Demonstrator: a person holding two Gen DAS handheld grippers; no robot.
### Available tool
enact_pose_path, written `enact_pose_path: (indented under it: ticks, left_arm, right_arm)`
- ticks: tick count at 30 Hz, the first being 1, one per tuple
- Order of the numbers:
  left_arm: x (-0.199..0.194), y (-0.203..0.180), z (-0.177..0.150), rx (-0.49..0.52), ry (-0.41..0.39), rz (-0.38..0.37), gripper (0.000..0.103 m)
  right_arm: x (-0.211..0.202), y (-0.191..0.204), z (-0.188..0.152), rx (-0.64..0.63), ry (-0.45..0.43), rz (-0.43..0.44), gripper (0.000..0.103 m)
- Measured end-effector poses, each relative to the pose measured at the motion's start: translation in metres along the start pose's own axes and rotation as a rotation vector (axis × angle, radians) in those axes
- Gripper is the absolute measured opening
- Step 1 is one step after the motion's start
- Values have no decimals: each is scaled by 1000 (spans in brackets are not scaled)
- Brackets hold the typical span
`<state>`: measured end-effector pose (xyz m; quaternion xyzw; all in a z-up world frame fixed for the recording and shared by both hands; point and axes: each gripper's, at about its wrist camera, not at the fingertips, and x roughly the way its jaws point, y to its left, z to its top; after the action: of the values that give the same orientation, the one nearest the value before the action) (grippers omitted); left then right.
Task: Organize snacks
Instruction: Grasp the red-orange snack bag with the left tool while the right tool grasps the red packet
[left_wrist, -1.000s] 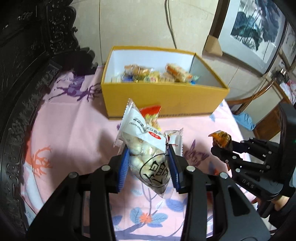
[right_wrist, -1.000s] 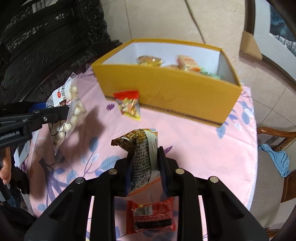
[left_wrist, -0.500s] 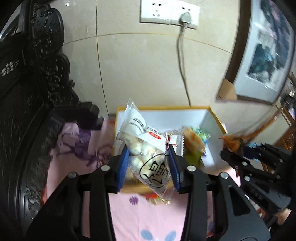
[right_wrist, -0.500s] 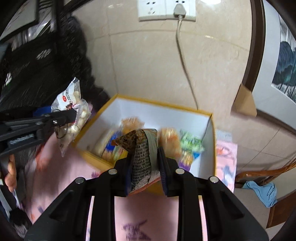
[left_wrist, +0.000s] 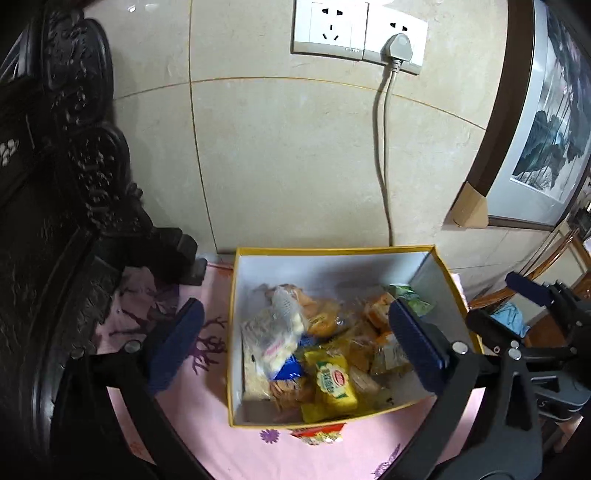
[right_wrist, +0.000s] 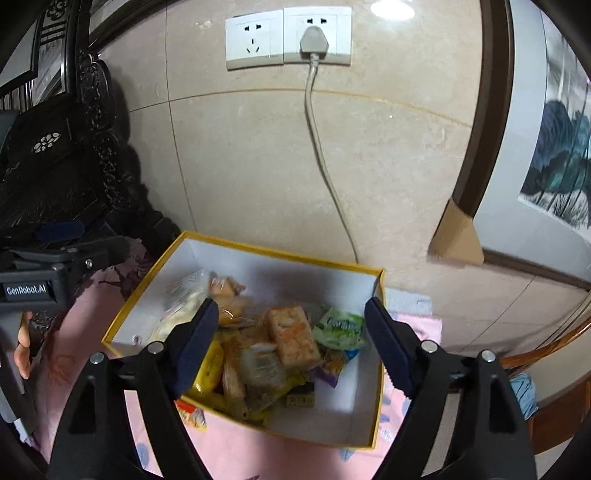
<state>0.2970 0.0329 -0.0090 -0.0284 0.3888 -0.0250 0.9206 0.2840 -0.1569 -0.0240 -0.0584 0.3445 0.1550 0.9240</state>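
A yellow box (left_wrist: 332, 250) with white inner walls stands on the pink flowered tablecloth (left_wrist: 207, 424), holding several snack packets. My left gripper (left_wrist: 295, 306) hovers over it, its jaws opening wide with nothing between the blue pads. Below it, inside the box, lies the clear bag of white candies (left_wrist: 282, 332). My right gripper (right_wrist: 291, 302) also hangs above the box (right_wrist: 280, 254), jaws opening and empty. A blurred greyish packet (right_wrist: 260, 363) lies among the snacks under it. A red snack packet (left_wrist: 317, 434) lies on the cloth by the box's near wall.
The tiled wall right behind the box carries sockets with a plugged cable (left_wrist: 384, 147). Dark carved furniture (left_wrist: 55, 184) rises on the left and a framed painting (left_wrist: 546, 110) leans on the right. A wooden chair with a blue cloth (right_wrist: 522, 391) stands at the right edge.
Both grippers rose and moved forward over the box. Each then opened: the candy bag left the left jaws and the dark packet left the right jaws, both now in the box.
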Motion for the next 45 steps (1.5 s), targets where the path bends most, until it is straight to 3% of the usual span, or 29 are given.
enact_pose_path:
  ticks: [7,10,15,20,24,31,35,36,38,45]
  left_arm:
    - [-23,-1,-40,23,15,-28,101]
    - [-35,0,-75,19,37,-51,101]
    - [-41,-3,-154,10,136,-62,101]
    - [-40,4,-210,-58,250,-77,101]
    - [-40,10,-232,-74,300,-68,101]
    - [-40,16,-232,-64,303,-52,101]
    - [-28,15,-230,-63,304,-48,101]
    - [-22,13,-229,-69,302,-50,101]
    - [-10,9,-225,-81,295,-48,101]
    - [40,-9,-207,-158,248,-14,101]
  right_arm:
    - [-25,7,-46,-38,73,105,82]
    - [-38,16,-100,-26,162,170,83]
    - [-46,26,-224,32,376,203,83]
    - [-51,25,-278,126,447,206,83]
    - [-48,36,-286,109,436,216,83]
    - [-20,54,-290,31,449,169,85]
    - [-23,57,-292,-21,408,105,53]
    - [-24,52,-291,16,406,118,51]
    - [-26,44,-291,54,404,131,51]
    - [-24,54,-294,-19,400,106,56]
